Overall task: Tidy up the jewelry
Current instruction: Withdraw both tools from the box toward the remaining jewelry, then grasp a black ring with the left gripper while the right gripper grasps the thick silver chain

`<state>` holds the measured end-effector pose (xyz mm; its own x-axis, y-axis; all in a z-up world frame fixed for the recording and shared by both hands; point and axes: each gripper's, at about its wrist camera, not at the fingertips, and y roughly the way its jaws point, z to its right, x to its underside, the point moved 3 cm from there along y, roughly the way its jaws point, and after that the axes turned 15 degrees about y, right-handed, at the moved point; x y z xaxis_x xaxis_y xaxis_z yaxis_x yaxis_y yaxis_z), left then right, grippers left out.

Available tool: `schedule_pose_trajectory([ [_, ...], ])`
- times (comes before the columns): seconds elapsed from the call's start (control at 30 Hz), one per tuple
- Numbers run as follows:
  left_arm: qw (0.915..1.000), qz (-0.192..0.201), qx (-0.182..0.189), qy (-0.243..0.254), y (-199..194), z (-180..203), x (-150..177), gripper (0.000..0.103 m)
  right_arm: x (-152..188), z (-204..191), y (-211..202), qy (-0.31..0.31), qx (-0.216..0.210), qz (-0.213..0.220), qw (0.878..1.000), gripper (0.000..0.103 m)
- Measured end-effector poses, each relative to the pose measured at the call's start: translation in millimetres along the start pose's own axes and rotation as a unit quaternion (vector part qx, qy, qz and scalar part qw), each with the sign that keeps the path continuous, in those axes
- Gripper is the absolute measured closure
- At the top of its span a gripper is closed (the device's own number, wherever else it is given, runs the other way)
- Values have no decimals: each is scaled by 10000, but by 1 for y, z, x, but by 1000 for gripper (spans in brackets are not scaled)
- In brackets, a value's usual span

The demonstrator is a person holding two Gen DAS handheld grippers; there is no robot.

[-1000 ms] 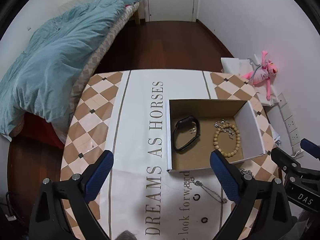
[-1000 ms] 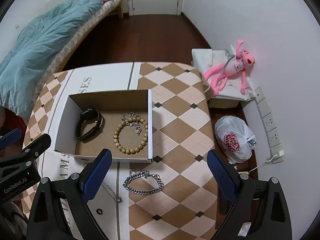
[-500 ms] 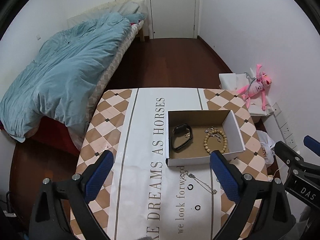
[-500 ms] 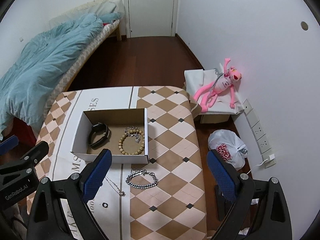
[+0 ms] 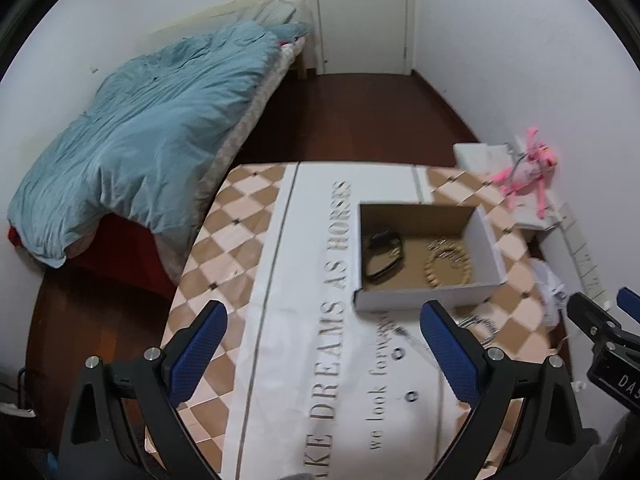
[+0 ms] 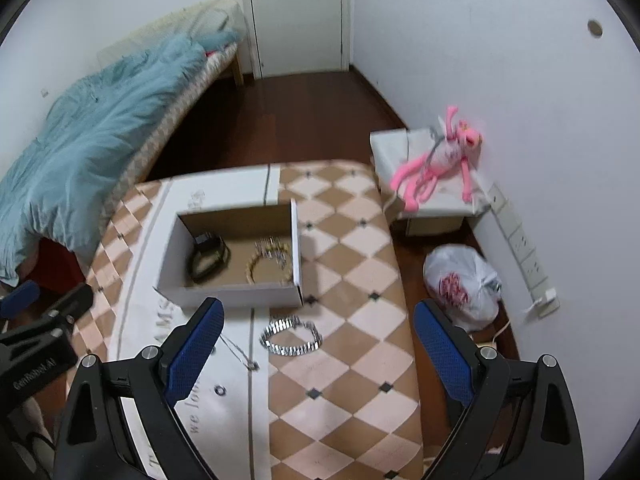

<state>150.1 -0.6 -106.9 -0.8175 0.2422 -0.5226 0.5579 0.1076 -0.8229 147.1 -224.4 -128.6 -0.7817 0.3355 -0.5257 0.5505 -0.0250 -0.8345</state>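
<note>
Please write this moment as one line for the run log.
left claw: open, empty | right claw: open, empty | box: black band, bead bracelet | tablecloth: silver chain bracelet

Both views high above the table [image 5: 240, 240], tilted down toward the far door [image 6: 296, 16]. Left wrist view sits left, bed [image 5: 152, 128] prominent. Right wrist view sits right, wall and pink toy [image 6: 436, 164] visible. Shared: open box [image 5: 424, 304], bed, door.

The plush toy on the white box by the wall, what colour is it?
Pink. The plush toy shows best in the right wrist view, sprawled on the white box.
</note>
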Motion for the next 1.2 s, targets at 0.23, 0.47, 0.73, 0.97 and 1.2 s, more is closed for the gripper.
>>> schedule_pose_trajectory([
  [0.23, 9968, -791, -101, 23, 64, 7, 47, 5, 31, 22, 94, 183, 212, -745, 9968, 8],
  [0.47, 9928, -1187, -94, 134, 94, 23, 70, 5, 45, 23, 154, 147, 160, -1092, 9938, 34],
  [0.73, 9918, -1234, 212, 243, 95, 44, 76, 5, 54, 11, 156, -300, 131, -991, 9945, 95],
  [0.97, 9888, -1153, 816, 478, 88, 78, 88, 5, 84, 40, 118, 95, -86, -1156, 9932, 95],
  [1.2, 9870, -903, 962, 914, 86, 111, 86, 25, 108, 63, 103, 377, 9, -1215, 9919, 95],
])
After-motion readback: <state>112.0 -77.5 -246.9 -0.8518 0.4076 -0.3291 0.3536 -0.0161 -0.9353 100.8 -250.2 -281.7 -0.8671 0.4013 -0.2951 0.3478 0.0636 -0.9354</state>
